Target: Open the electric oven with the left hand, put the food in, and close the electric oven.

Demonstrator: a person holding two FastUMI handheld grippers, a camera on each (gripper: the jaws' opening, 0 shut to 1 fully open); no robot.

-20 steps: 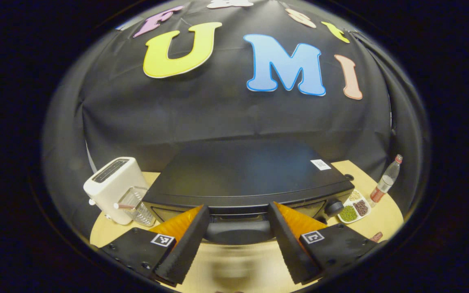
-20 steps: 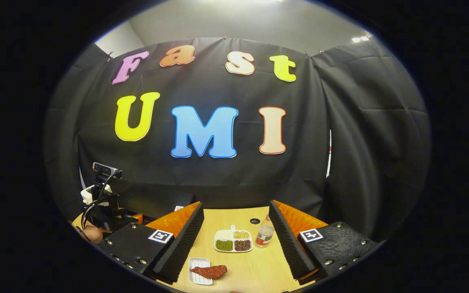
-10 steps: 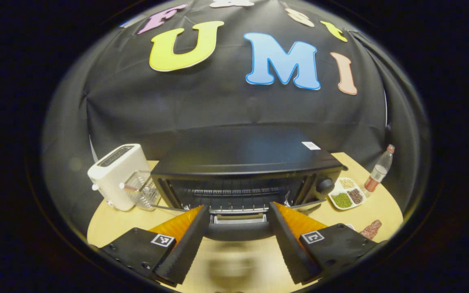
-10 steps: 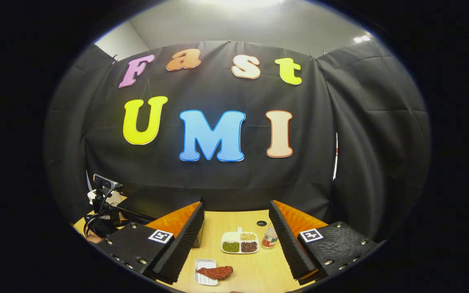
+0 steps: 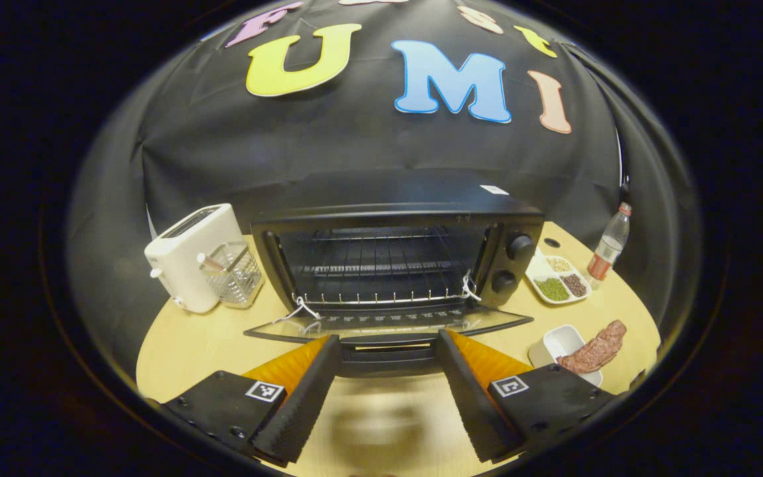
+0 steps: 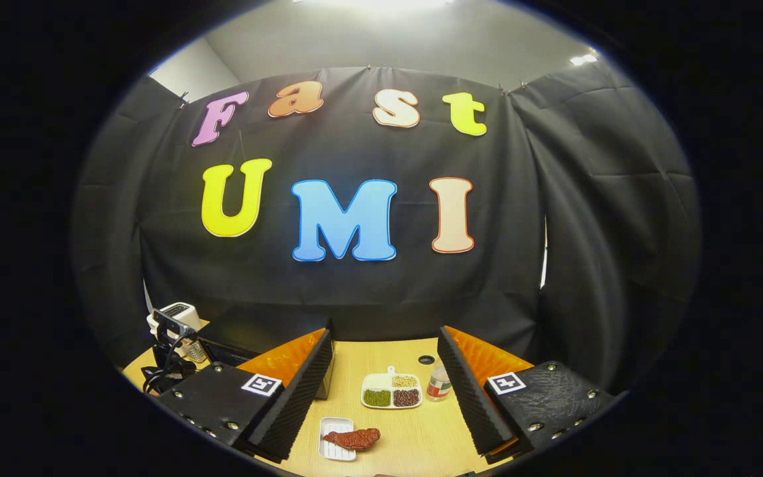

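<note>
The black electric oven (image 5: pixel 395 215) stands mid-table with its glass door (image 5: pixel 388 322) swung down almost flat, the wire rack inside showing. The door handle (image 5: pixel 388 359) lies between the spread fingers of my left gripper (image 5: pixel 388 346), which is open; whether a finger touches it I cannot tell. A reddish-brown piece of meat (image 5: pixel 595 352) rests on a small white dish (image 5: pixel 554 341) to the right of the door. The right gripper view has the meat (image 6: pixel 354 438) on its dish (image 6: pixel 328 452) just ahead of my open right gripper (image 6: pixel 383 344), which holds nothing.
A white toaster (image 5: pixel 189 265) and a clear ribbed container (image 5: pixel 232 273) stand left of the oven. A divided plate of beans (image 5: pixel 557 285) and a bottle (image 5: pixel 608 245) are at the right. Bare wooden table (image 5: pixel 196 344) lies in front.
The oven door has swung from nearly shut down to almost flat as my left gripper moved down and back with the handle. The right gripper barely shifted.
</note>
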